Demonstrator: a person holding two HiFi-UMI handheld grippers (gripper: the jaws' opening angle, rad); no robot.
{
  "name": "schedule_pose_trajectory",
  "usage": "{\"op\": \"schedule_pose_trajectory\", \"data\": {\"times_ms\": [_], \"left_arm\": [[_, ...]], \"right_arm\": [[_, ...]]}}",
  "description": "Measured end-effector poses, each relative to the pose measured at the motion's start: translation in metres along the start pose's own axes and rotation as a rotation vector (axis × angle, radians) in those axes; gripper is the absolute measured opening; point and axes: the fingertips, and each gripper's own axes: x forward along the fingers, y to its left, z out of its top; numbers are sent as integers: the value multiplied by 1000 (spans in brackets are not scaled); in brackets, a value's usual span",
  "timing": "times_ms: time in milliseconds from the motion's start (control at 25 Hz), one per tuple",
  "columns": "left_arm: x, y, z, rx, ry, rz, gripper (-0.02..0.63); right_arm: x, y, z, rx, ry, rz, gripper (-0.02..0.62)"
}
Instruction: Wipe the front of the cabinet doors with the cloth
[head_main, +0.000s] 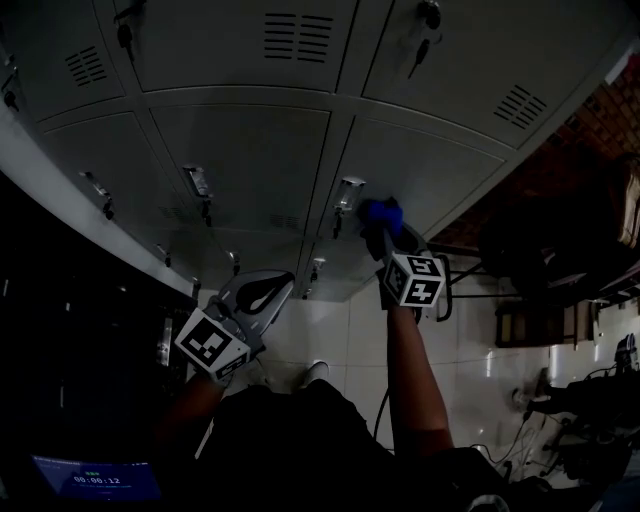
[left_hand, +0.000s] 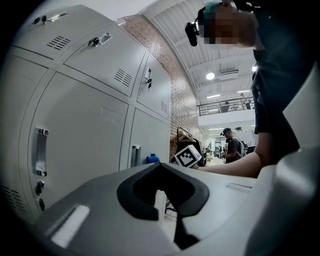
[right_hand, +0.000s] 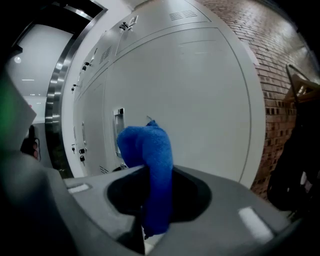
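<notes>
A bank of grey-white locker cabinet doors (head_main: 250, 160) fills the wall ahead. My right gripper (head_main: 385, 235) is shut on a blue cloth (head_main: 381, 214), and the cloth's bunched end is held up close to a lower door (right_hand: 200, 110) beside its handle (right_hand: 118, 120). In the right gripper view the cloth (right_hand: 150, 165) hangs folded between the jaws. My left gripper (head_main: 262, 296) hangs lower and to the left, away from the doors, shut with nothing in it. From the left gripper view the cloth (left_hand: 152, 159) shows small against the doors (left_hand: 85, 130).
Door handles and key locks (head_main: 197, 182) stick out from the door fronts. A brick wall (head_main: 600, 120) and a dark rack (head_main: 560, 250) stand to the right. A white tiled floor (head_main: 480, 340) lies below. Another person (left_hand: 232, 147) stands far off in the hall.
</notes>
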Motion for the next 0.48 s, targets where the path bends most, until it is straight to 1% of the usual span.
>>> {"op": "schedule_pose_trajectory", "data": {"times_ms": [160, 480], "left_arm": [[21, -11, -2, 4, -4, -19, 0], [56, -36, -9, -5, 9, -51, 0]], "right_arm": [[-12, -40, -11, 17, 14, -59, 84], [-47, -130, -17, 40, 7, -192, 84]]}}
